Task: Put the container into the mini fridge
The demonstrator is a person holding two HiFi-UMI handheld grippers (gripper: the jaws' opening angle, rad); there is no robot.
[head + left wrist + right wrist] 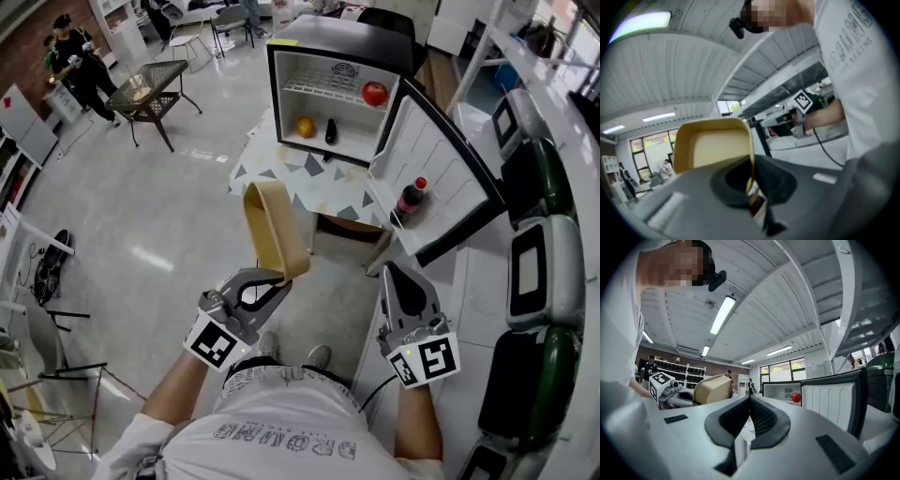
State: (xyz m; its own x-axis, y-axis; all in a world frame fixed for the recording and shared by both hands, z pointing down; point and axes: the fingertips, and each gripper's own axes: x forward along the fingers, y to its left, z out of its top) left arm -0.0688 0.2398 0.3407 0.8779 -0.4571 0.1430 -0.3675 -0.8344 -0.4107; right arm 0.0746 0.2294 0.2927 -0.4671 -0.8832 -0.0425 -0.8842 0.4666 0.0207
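Note:
A tan open-topped container [275, 230] hangs tilted in front of me, and my left gripper [281, 278] is shut on its rim. In the left gripper view the container [712, 145] fills the middle, its thin wall pinched between the pads. The mini fridge [328, 33] stands ahead on a low table with its door [427, 155] swung open to the right. My right gripper [389, 270] is shut and holds nothing; it sits level at the lower right, apart from the container. The right gripper view shows its tips [750, 399] meeting, with the container [712, 389] to the left and the fridge [783, 392] ahead.
Inside the fridge are a red apple [375, 93] on the wire shelf, and an orange [305, 127] and a dark item [331, 131] on the floor. A cola bottle [410, 199] stands in the door shelf. The table has a triangle-patterned cloth [281, 178]. Bins [544, 272] line the right.

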